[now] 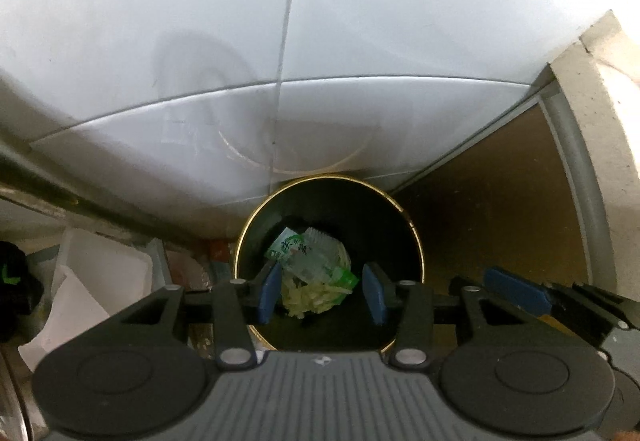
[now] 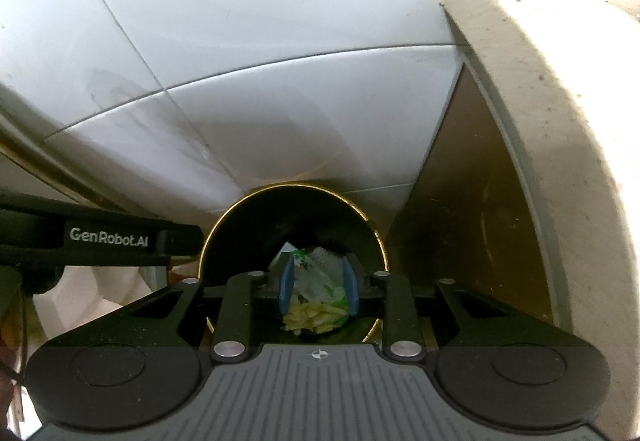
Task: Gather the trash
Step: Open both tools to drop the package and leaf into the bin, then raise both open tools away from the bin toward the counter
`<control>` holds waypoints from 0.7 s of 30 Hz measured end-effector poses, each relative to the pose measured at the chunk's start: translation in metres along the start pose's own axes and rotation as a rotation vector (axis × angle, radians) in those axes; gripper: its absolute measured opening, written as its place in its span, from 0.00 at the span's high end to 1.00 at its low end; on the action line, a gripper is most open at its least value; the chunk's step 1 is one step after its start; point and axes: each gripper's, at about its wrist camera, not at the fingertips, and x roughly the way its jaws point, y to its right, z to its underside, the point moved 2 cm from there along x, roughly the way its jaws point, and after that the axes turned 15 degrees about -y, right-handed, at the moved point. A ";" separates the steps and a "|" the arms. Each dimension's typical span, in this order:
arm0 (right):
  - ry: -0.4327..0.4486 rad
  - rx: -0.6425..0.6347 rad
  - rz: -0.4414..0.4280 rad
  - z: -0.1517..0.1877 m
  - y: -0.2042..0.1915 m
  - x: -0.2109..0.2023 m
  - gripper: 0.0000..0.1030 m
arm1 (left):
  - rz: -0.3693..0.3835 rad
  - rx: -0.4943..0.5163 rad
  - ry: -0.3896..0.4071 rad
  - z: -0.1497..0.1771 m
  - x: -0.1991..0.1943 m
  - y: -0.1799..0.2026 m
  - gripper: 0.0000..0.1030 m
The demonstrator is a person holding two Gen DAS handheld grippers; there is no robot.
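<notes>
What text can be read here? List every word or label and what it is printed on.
"GenRobot.AI": white lettering on the side of the left gripper, seen from the right wrist view.
Dark characters on the green and white wrapper inside the bin: too blurred to read.
Nothing else legible.

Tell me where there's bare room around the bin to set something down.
Free: the brown floor right of the black bin, bordered by the tiled wall and the pale door frame. Crowded: left of the bin, white foam pieces and scraps fill the corner. The bin already holds wrappers.
</notes>
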 end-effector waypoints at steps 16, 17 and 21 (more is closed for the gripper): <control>0.074 0.044 0.046 0.019 0.005 -0.036 0.64 | 0.007 0.042 0.072 0.001 -0.014 0.008 0.62; 0.080 0.048 0.047 0.021 0.006 -0.039 0.64 | -0.001 0.047 0.086 0.001 -0.015 0.009 0.62; 0.105 0.062 0.052 0.026 0.011 -0.051 0.62 | -0.003 0.068 0.151 0.003 -0.026 0.013 0.62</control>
